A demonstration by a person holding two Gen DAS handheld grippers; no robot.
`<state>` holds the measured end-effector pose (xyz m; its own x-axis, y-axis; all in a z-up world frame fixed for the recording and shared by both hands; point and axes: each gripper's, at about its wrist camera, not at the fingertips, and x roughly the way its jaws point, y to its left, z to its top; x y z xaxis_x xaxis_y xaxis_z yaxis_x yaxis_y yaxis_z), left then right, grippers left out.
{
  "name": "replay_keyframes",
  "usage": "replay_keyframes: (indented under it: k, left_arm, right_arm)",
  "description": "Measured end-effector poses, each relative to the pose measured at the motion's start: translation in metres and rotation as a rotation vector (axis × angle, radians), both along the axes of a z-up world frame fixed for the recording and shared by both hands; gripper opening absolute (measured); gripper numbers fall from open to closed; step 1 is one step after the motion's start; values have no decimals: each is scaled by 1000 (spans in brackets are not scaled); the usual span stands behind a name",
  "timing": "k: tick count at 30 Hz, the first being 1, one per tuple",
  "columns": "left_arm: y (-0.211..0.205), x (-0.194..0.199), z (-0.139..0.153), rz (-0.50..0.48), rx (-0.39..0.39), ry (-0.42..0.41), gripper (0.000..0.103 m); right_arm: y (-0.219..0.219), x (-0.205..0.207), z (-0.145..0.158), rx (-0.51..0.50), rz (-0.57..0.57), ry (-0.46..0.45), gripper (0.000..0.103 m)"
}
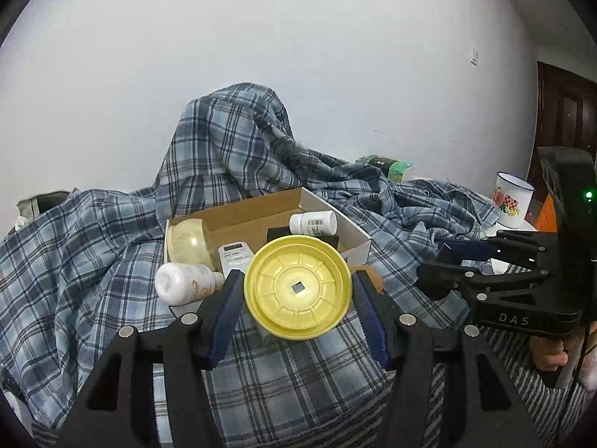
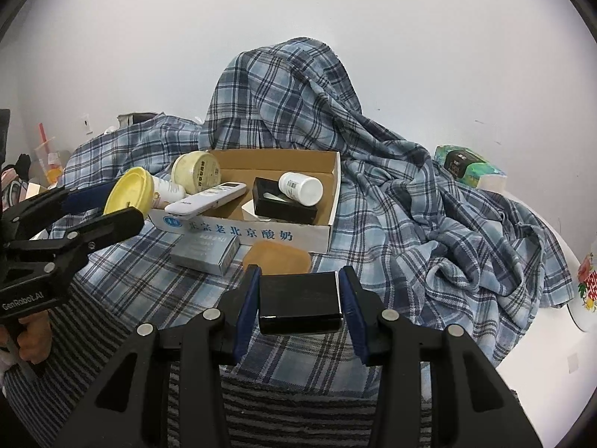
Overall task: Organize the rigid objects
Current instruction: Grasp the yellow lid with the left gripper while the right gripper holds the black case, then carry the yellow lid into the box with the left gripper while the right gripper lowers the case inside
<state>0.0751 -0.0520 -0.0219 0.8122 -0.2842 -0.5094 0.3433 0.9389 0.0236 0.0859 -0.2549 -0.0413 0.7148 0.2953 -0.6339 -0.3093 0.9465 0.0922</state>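
While both claws hover over a surface draped in a blue plaid cloth [image 2: 429,205], the sorting job looks to be midway, with a white cardboard box [image 2: 261,233] serving as the collecting tray near the middle of the covered surface.

At the left, the left claw [image 1: 296,295] is clamped on a yellow round lid [image 1: 297,286], held on edge with its ribbed underside facing the camera, apparently so it can be carried over the box wall just ahead. Beside it, a white bottle [image 1: 184,283] lies on its side at the box's left end, next to a cream jar [image 2: 196,176]. Inside the box rest a white remote control [image 2: 207,198], a black open case [image 2: 283,201] and a small white pill bottle [image 2: 300,187] leaning on it.

Outside the box's near wall, a grey carton [image 2: 205,252] and a tan pad [image 2: 278,257] lie on the cloth, seemingly not yet sorted.

Toward the right, the right claw [image 2: 300,304] grips a black rectangular box [image 2: 300,304] flat between its blue pads, squarely held, just short of the tan pad. A floral enamel mug [image 1: 511,203] stands at the far right edge.
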Motion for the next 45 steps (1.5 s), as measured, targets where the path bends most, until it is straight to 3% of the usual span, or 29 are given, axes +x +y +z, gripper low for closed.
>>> replay_keyframes:
  k: [10,15,21,23,29,35,45]
  left_arm:
    - [2,-9,15,58,-9,-45,61]
    - [1,-2,40,83,-17,-104,61]
    - [1,22,69,120,-25,-177,61]
    - [-4,39,76,125,8,-198,61]
    - [2,87,80,149,-52,-137,61]
    - [5,110,61,154,-41,-88,61]
    - [7,141,12,144,8,103,61]
  right_arm:
    - [-1,-6,24,2,-13,-32,42]
    - [2,-8,54,-18,-24,-125,42]
    - [7,16,94,-24,-61,-258,42]
    - [9,28,103,-19,-67,-282,42]
    - [21,78,118,-4,-86,-309,42]
    - [36,118,92,13,-75,-240,42]
    - [58,148,13,-45,27,-27,42]
